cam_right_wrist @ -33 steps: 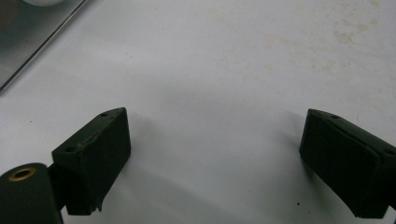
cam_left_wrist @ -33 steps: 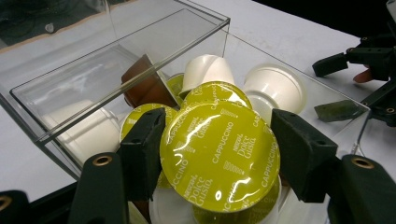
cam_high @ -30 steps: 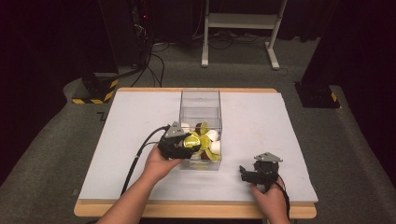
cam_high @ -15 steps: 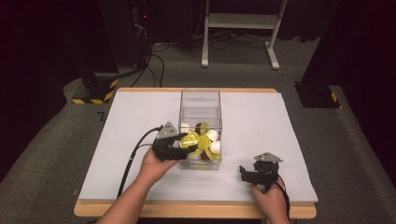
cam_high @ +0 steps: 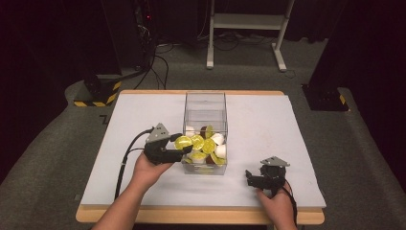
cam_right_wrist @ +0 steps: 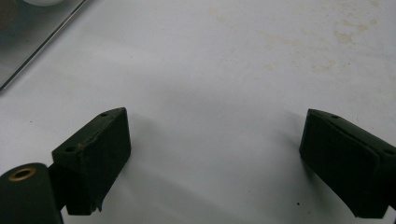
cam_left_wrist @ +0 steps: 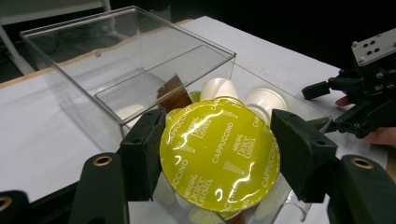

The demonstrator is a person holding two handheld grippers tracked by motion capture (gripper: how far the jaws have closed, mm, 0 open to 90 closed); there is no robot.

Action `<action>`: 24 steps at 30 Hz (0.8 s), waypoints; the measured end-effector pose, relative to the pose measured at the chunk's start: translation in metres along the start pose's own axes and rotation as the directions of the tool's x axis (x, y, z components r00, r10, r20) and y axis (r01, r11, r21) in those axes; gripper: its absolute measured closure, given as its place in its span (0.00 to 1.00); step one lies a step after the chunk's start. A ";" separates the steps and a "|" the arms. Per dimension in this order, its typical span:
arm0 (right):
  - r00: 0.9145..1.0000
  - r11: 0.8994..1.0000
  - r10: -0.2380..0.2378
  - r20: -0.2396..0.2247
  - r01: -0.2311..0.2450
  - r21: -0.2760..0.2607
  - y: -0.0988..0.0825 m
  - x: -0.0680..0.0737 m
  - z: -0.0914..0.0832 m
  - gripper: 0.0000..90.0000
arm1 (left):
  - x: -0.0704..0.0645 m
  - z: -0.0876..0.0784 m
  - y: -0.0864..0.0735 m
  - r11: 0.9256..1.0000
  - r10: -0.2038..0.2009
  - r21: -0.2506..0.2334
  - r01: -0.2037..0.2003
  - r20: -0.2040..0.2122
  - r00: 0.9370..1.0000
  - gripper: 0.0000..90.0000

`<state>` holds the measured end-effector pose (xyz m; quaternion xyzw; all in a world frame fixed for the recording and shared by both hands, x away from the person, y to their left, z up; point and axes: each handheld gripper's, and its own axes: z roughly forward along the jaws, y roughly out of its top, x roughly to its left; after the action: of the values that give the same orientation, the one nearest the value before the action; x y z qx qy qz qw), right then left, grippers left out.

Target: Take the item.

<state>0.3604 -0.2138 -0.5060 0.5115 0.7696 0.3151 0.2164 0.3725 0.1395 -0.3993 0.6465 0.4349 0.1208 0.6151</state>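
Note:
A yellow-green foil-topped capsule (cam_left_wrist: 219, 158) marked "Cappuccino" sits between the pads of my left gripper (cam_left_wrist: 219, 140), which is shut on it. In the high view the left gripper (cam_high: 176, 143) holds this capsule (cam_high: 182, 142) just over the left wall of a clear plastic box (cam_high: 206, 103). Inside the box lie several more capsules (cam_high: 210, 146), yellow, white and brown. My right gripper (cam_high: 251, 178) rests on the table at the front right. Its jaws stand open over bare white tabletop, with nothing between them (cam_right_wrist: 215, 135).
The white table top (cam_high: 268, 124) is edged in wood, with a dark floor around it. A black cable (cam_high: 125, 158) trails from the left gripper toward the front edge. A white frame stand (cam_high: 249, 28) is behind the table.
My left gripper has carried the yellow-green capsule leftward and a little upward, from inside the box to its left wall. The right gripper has stayed where it was.

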 end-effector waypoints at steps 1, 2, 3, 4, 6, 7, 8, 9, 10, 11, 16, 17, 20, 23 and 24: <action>1.000 1.000 0.000 0.000 0.000 0.000 0.000 0.000 0.000 0.10 | 0.002 -0.002 0.001 1.000 0.001 -0.002 -0.001 -0.004 1.000 0.42; 1.000 1.000 0.000 0.000 0.000 0.000 0.000 0.000 0.000 0.10 | 0.003 -0.003 0.002 1.000 0.004 -0.002 -0.004 -0.004 1.000 0.42; 1.000 1.000 0.000 0.000 0.000 0.000 0.000 0.000 0.000 0.10 | 0.004 -0.005 0.003 1.000 0.005 -0.004 -0.005 -0.008 1.000 0.42; 1.000 1.000 0.000 0.000 0.000 0.000 0.000 0.000 0.000 0.10 | 0.006 -0.007 0.004 1.000 0.002 -0.011 -0.003 -0.017 1.000 0.42; 1.000 1.000 0.000 0.000 0.000 0.000 0.000 0.000 0.000 0.10 | 0.009 -0.010 0.006 1.000 0.004 -0.012 -0.004 -0.020 1.000 0.42; 1.000 1.000 0.000 0.000 0.000 0.000 0.000 0.000 0.000 0.10 | 0.011 -0.012 0.006 1.000 0.000 -0.016 0.000 -0.024 1.000 0.42; 1.000 1.000 0.000 0.000 0.000 0.000 0.000 0.000 0.000 0.10 | 0.012 -0.013 0.006 1.000 0.003 -0.017 -0.004 -0.031 1.000 0.42; 1.000 1.000 0.000 0.000 0.000 0.000 0.000 0.000 0.000 0.10 | 0.013 -0.014 0.006 1.000 0.004 -0.019 -0.005 -0.037 0.999 0.42; 1.000 1.000 0.000 0.000 0.000 0.000 0.000 0.000 0.000 0.10 | 0.015 -0.015 0.006 1.000 0.007 -0.016 -0.008 -0.043 0.999 0.42; 1.000 1.000 0.000 0.000 0.000 0.000 0.000 0.000 0.000 0.10 | 0.017 -0.017 0.006 1.000 0.012 -0.014 -0.012 -0.044 0.999 0.42; 1.000 1.000 0.000 0.000 0.000 0.000 0.000 0.000 0.000 0.10 | 0.025 -0.022 0.004 1.000 0.008 -0.017 -0.009 -0.067 0.998 0.42; 1.000 1.000 0.000 0.000 0.000 0.000 0.000 0.000 0.000 0.10 | 0.026 -0.023 0.003 1.000 0.000 -0.020 -0.001 -0.070 0.998 0.42; 1.000 1.000 0.000 0.000 0.000 0.000 0.000 0.000 0.000 0.10 | 0.031 -0.025 0.000 1.000 0.011 -0.008 -0.011 -0.079 0.997 0.42; 1.000 1.000 0.000 0.000 0.000 0.000 0.000 0.000 0.000 0.10 | 0.034 -0.028 -0.002 1.000 0.004 -0.010 -0.005 -0.083 0.997 0.42; 1.000 1.000 0.000 0.000 0.000 0.000 0.000 0.000 0.000 0.10 | 0.035 -0.028 -0.003 1.000 0.005 -0.011 -0.006 -0.086 0.996 0.42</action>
<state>0.3604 -0.2139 -0.5060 0.5114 0.7696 0.3152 0.2162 0.3729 0.1836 -0.4092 0.6384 0.4587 0.1525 0.5990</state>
